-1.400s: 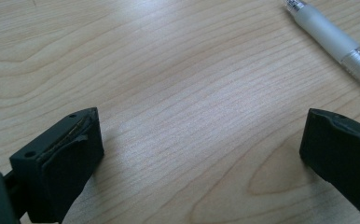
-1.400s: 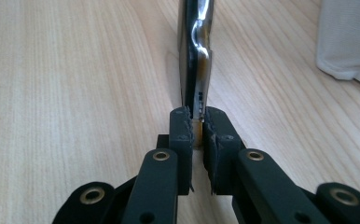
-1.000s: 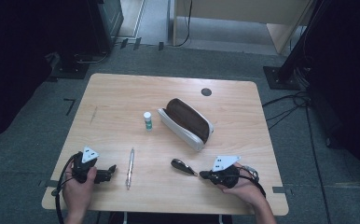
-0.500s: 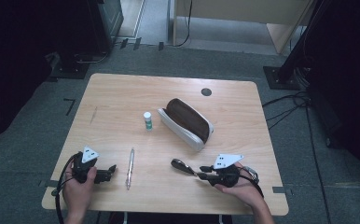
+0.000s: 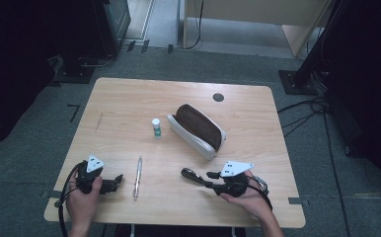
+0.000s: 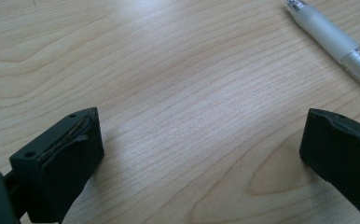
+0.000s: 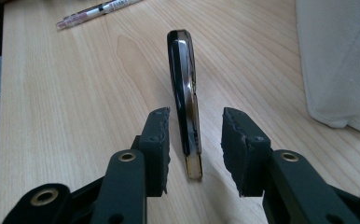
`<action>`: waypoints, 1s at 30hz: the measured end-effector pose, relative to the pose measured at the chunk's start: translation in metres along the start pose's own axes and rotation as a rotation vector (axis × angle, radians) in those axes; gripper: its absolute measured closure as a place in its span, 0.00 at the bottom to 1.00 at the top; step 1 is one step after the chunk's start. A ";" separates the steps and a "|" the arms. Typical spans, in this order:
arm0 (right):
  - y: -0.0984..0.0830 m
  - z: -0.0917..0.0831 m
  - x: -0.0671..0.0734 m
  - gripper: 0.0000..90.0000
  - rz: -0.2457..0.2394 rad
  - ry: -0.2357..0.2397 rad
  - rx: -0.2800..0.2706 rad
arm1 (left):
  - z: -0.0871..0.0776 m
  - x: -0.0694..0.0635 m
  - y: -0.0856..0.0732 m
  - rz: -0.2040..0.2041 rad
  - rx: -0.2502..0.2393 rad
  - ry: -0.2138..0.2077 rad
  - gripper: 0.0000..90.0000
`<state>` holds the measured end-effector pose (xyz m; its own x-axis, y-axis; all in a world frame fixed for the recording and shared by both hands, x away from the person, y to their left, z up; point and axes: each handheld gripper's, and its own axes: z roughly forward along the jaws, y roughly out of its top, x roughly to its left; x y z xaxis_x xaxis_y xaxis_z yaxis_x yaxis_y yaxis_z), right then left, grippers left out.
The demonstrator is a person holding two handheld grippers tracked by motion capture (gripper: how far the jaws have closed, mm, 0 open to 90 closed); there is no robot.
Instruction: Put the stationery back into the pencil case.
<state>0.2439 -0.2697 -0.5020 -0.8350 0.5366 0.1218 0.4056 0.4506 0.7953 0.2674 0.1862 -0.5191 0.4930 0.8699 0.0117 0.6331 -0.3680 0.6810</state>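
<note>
**Dark slim object lying loose between the right gripper's parted pads**

Lies flat on the wooden surface (image 5: 129, 98), near the front edge, right of centre: a slim dark object (image 7: 185, 93), glossy black with a brownish, mottled stripe and a gold-coloured end piece. Hard to name for certain; a folded knife or a similar tool, by the look. In the high view shows as a small dark object (image 5: 191, 174) with its near end hidden by the right gripper (image 5: 212, 179).

Sits between the right gripper (image 7: 194, 140) pads, gaps visible on both sides, jaws having just been opening and no longer pressing on it.

Just behind, a white case (image 5: 196, 129) with a brown lining, cut off at the edge of the right gripper view. Farther left, a small white bottle (image 5: 156, 127) and a pen (image 5: 137, 177), its print too small to read.

At the front left, the left gripper (image 5: 118, 180), jaws wide apart over bare wood, nothing between them; pen (image 6: 336, 44) cropped at the corner there.
</note>
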 end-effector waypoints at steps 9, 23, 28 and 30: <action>0.004 0.008 0.005 0.70 0.006 -0.037 -0.024 | 0.000 0.000 0.000 0.000 0.000 0.000 0.00; 0.004 0.023 0.012 0.75 0.008 -0.058 -0.008 | 0.000 0.000 0.000 0.000 0.000 0.000 0.00; 0.003 0.026 0.013 0.79 0.006 -0.065 -0.010 | 0.000 0.000 0.000 0.000 0.000 0.000 0.00; 0.002 0.027 0.013 0.80 0.009 -0.070 -0.012 | 0.000 0.000 0.000 0.000 0.000 0.000 0.00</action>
<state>0.2440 -0.2429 -0.5147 -0.8034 0.5890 0.0876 0.4078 0.4370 0.8017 0.2674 0.1862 -0.5191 0.4930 0.8700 0.0116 0.6332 -0.3679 0.6810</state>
